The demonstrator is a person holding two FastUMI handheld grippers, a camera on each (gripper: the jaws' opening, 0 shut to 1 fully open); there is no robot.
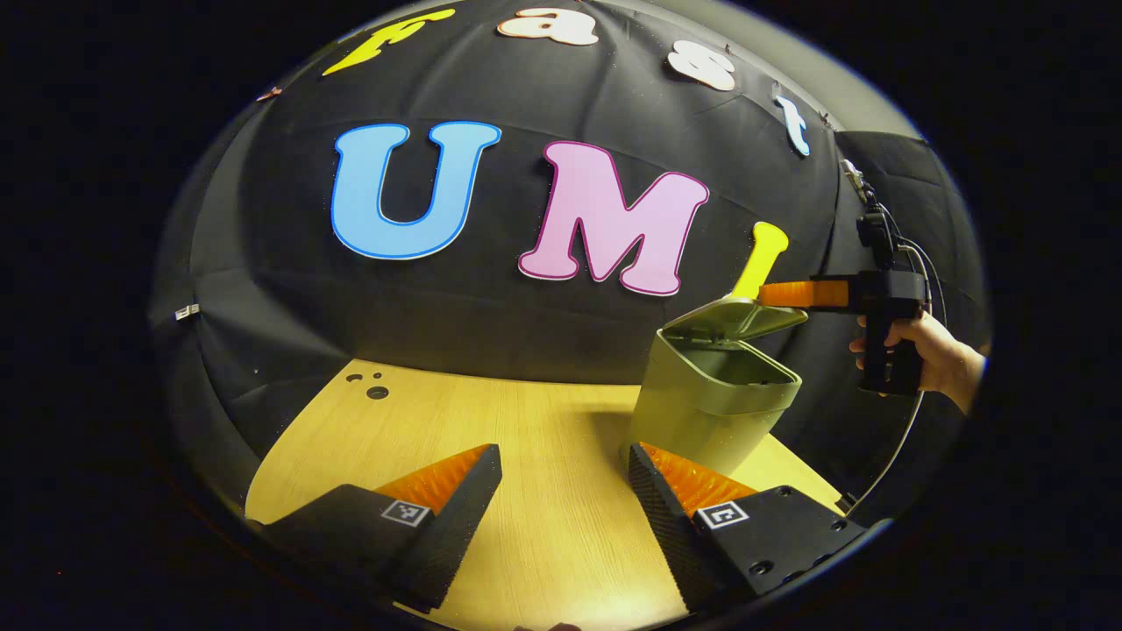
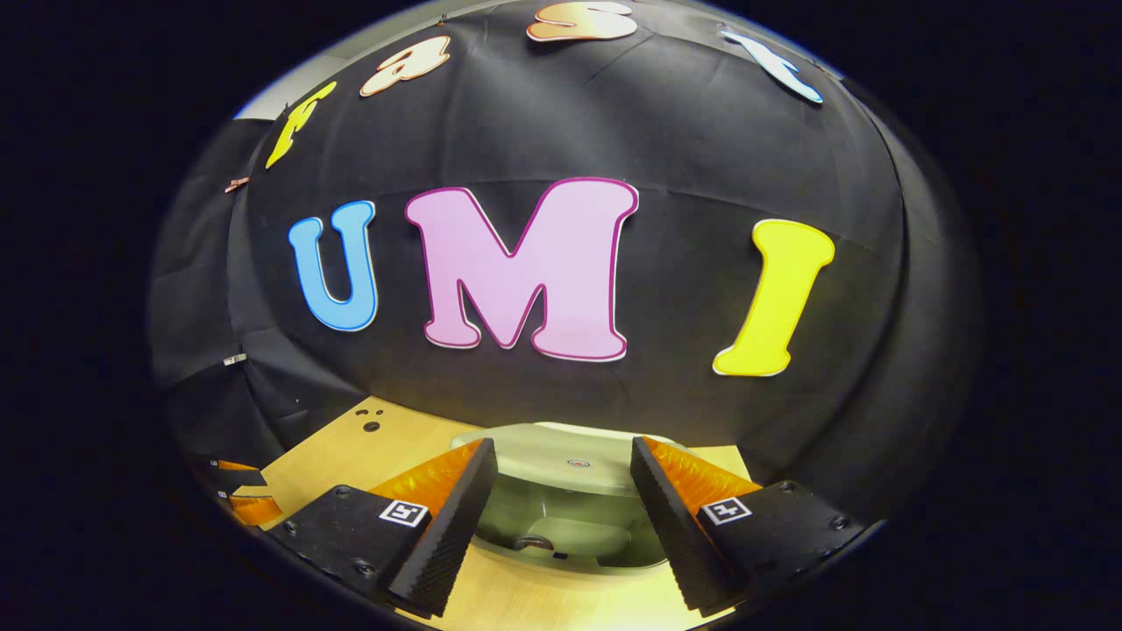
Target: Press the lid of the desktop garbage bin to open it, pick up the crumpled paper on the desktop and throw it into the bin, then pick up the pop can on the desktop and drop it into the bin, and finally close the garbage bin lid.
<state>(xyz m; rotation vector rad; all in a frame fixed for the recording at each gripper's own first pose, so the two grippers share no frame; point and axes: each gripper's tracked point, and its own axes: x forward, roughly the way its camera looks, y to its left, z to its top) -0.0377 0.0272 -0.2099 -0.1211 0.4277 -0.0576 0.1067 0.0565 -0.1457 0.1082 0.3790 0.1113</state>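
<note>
Right gripper above open bin, perhaps can inside.

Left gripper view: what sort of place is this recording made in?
Probably a staged recording booth, not a real home: black cloth wall behind a bare wooden desktop, a small green bin with its lid raised, and a hand holding the right gripper above it.

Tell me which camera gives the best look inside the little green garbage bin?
The right gripper view: it hangs just above the garbage bin and looks into its open mouth, where something lies at the bottom. The left gripper view shows the bin from the side on the table, lid raised, its interior hidden.
</note>
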